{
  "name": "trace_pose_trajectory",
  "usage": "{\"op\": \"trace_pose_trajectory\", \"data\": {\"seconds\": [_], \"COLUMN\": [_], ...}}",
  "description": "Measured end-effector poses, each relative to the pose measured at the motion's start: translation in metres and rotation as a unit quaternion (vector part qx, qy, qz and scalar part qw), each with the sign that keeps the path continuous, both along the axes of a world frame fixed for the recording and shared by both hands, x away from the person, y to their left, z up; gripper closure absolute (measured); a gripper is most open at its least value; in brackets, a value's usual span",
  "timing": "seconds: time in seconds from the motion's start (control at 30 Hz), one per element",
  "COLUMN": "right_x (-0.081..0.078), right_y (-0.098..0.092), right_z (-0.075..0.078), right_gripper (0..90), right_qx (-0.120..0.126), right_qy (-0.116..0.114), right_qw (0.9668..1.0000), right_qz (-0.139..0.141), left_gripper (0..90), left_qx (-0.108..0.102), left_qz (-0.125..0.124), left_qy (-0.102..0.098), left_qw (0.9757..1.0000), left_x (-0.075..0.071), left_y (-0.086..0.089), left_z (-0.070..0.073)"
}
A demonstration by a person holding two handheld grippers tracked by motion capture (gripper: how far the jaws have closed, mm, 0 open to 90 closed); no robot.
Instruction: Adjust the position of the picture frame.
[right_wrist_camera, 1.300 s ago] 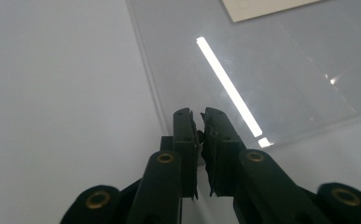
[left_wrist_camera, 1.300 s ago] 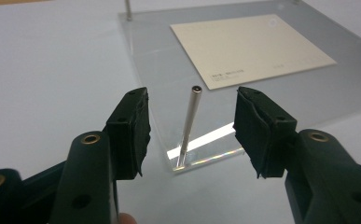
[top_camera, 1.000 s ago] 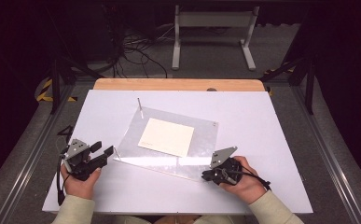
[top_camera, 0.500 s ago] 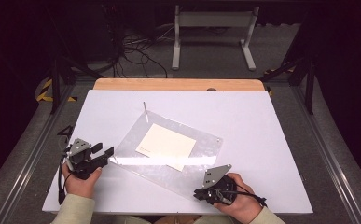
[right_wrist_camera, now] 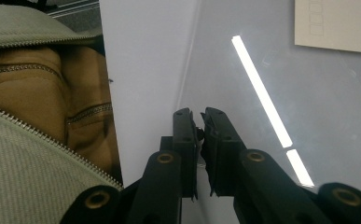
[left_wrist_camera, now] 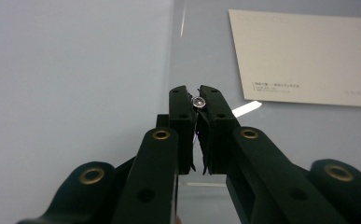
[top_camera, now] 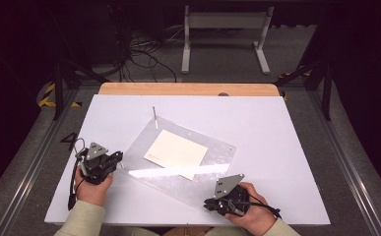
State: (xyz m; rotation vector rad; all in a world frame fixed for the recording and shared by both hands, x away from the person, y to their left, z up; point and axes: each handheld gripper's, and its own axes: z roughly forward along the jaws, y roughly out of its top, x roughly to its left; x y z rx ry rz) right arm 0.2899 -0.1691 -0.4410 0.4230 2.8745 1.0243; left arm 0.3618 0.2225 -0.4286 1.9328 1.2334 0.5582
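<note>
Clear plastic sheet (top_camera: 178,164) spans between both grippers: left gripper (top_camera: 113,160) pinches its 9 o'clock corner, right gripper (top_camera: 208,202) its 5 o'clock corner; card (top_camera: 175,152) on top.

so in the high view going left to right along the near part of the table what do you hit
left gripper → cream card under the clear acrylic sheet → right gripper

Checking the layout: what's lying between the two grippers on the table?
In the high view, the clear sheet with the cream card spans between the left gripper and right gripper.
</note>
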Motion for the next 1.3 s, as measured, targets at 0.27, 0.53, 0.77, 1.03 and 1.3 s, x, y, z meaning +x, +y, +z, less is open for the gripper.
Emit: {"op": "trace_pose_trajectory", "data": {"seconds": [0.27, 0.53, 0.77, 1.03, 1.3], "right_x": [-0.004, -0.008, -0.006, 0.008, 0.037], "right_y": [0.001, 0.001, -0.001, -0.034, -0.088], "right_z": [0.0, -0.002, -0.003, 0.022, 0.036], "right_gripper": [82.8, 82.9, 80.5, 72.7, 75.3], "right_qx": [-0.002, 0.002, 0.016, 0.09, 0.09], "right_qy": [-0.009, -0.02, -0.011, -0.015, -0.03], "right_qw": [0.9999, 0.9997, 0.9996, 0.9924, 0.9749], "right_qz": [-0.01, -0.018, -0.022, -0.083, -0.201], "left_gripper": [82.8, 82.3, 75.5, 54.6, 49.7], "left_qx": [-0.014, -0.02, -0.056, -0.059, -0.066], "left_qz": [-0.01, -0.019, -0.024, -0.037, -0.077], "left_qy": [-0.01, 0.002, 0.026, -0.045, -0.068], "left_qw": [0.9998, 0.9996, 0.9978, 0.9965, 0.9925], "left_x": [0.049, 0.089, 0.107, 0.056, 0.014], "left_y": [-0.037, -0.073, -0.082, -0.06, -0.039], "left_z": [0.016, 0.015, -0.004, 0.022, 0.029]}}
